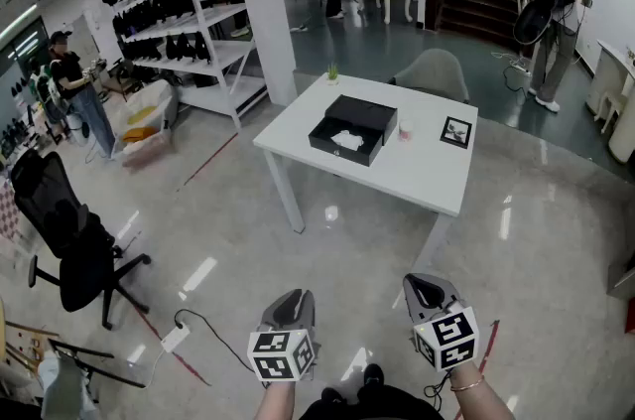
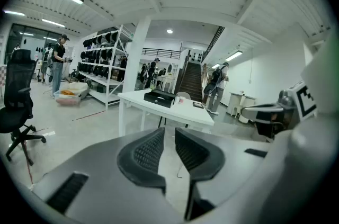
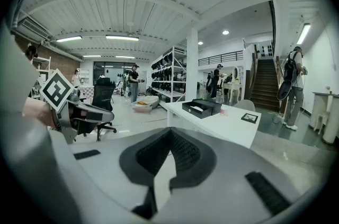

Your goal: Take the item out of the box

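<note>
Rectangular black box [image 1: 337, 151] (open) sits on smooth white table [image 1: 419, 176].

No word or number is legible anywhere. The only signs are coded black-and-white square patterns: they cover the faces of the white plastic cube [image 1: 281, 353] on the left gripper [image 1: 291, 304] and of the matching white cube [image 1: 451, 337] on the right gripper [image 1: 425, 291]. One more such pattern is printed on a small square black-bordered card [image 1: 456, 131] lying flat on the white rectangular table [image 1: 417, 180]. The open black rectangular box [image 2: 159, 97] bears a small pale mark on its front wall, too small to read.
</note>
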Demonstrator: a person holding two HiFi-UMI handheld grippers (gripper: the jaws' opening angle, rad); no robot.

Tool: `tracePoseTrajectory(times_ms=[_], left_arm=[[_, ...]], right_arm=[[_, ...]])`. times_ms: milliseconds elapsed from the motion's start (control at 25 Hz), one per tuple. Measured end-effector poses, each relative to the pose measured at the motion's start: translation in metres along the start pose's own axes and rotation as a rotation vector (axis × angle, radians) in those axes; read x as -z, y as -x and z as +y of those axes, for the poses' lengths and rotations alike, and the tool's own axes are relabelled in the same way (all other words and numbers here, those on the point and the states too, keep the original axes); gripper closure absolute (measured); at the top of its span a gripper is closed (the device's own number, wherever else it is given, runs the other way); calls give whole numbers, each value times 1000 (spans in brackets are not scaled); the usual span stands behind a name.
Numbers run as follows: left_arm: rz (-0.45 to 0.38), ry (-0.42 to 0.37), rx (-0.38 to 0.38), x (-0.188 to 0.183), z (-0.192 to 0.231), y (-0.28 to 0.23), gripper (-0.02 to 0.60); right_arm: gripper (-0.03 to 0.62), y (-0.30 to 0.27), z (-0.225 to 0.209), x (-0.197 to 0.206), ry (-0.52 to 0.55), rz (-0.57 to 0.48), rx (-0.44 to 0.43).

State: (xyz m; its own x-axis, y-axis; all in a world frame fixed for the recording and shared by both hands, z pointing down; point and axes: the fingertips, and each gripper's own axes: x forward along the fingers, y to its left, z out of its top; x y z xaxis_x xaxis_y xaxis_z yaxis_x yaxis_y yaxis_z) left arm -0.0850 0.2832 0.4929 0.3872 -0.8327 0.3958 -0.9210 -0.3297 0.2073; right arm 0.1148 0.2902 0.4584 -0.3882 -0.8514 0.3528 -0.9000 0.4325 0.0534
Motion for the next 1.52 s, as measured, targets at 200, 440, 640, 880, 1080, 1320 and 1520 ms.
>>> tracePoseTrajectory(times_ms=[200, 440, 640, 880, 1080, 1320, 1520], left_arm=[[-3, -11, 7, -6, -6, -14, 514], [-4, -14, 4, -11, -15, -31, 514], [5, -18, 2, -13, -24, -46, 514], [9, -19, 2, -17, -34, -61, 514], [-1, -15, -10, -23, -37, -71, 514], [9, -8, -17, -25, -36, -85, 514], [28, -4, -15, -23, -25, -105, 514]], right_arm=[[594, -8, -10, -2, -5, -8, -5], [594, -17, -26, -4, -27, -25, -16], [594, -23, -41, 0, -47, -22, -15], [589, -31, -56, -2, -35, -19, -37], [480, -37, -65, -2, -40, -13, -76], [410, -48, -72, 1, -57, 3, -100], [395, -70, -79, 3, -90, 15, -103]])
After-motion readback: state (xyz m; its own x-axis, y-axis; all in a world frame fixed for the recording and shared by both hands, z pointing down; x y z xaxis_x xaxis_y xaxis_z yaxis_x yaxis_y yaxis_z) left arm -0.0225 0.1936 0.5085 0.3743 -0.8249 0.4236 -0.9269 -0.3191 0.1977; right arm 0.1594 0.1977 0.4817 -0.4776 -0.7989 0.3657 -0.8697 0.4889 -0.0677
